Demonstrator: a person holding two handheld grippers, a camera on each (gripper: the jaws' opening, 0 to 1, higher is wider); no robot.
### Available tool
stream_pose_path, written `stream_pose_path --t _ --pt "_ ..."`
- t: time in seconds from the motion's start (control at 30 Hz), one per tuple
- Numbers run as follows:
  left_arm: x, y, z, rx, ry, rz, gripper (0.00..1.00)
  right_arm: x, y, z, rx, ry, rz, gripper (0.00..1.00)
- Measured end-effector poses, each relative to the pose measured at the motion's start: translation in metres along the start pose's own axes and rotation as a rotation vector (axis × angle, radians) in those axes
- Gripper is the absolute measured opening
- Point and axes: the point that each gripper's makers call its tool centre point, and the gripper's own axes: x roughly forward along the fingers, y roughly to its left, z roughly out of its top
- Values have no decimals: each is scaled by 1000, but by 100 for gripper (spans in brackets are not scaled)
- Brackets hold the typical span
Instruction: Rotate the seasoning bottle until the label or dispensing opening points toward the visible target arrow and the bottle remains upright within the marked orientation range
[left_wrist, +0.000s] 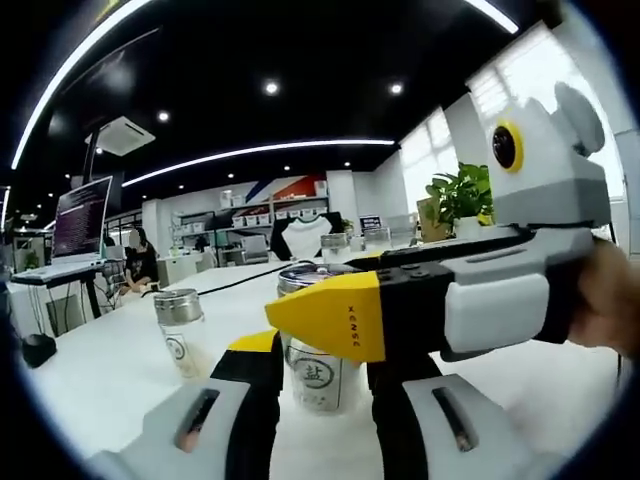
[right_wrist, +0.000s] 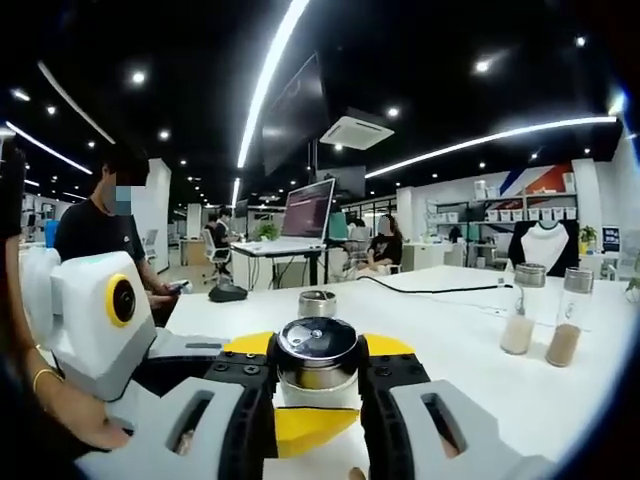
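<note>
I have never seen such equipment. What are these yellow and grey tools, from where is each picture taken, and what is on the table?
There is no robot here. A person holds two hand tools, each with two jaws and a small camera riding on it. Each picture comes from one of those cameras, looking forward along its own jaws, which rise from the bottom edge.

In the left gripper view, the left gripper stands around a seasoning bottle with a metal lid; whether it presses the bottle I cannot tell. The right gripper reaches in from the right, held by a hand.

In the right gripper view, the right gripper's black jaws sit against both sides of that bottle, just under its lid, so it seems to grip it.

On the white table also stand a small shaker and two glass jars of powder, one pale and one brown.
</note>
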Motion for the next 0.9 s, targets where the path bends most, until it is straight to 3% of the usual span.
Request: stream_pose_path --t 0.27,0.47,0.7,0.8,0.9 --pt "-4 8 -1 -24 8 -13 35 6 -1 2 25 -23 44 29" --pt "-6 14 -19 -55 54 -20 38 12 -7 9 6 -36 73 28" --pt "-11 21 -21 -32 60 -31 40 23 -22 6 28 -29 112 28" --pt "-14 23 -17 -65 45 -48 41 27 -23 5 40 -31 136 28" --pt "-16 28 -17 -45 51 -32 42 30 -21 2 35 -22 154 28"
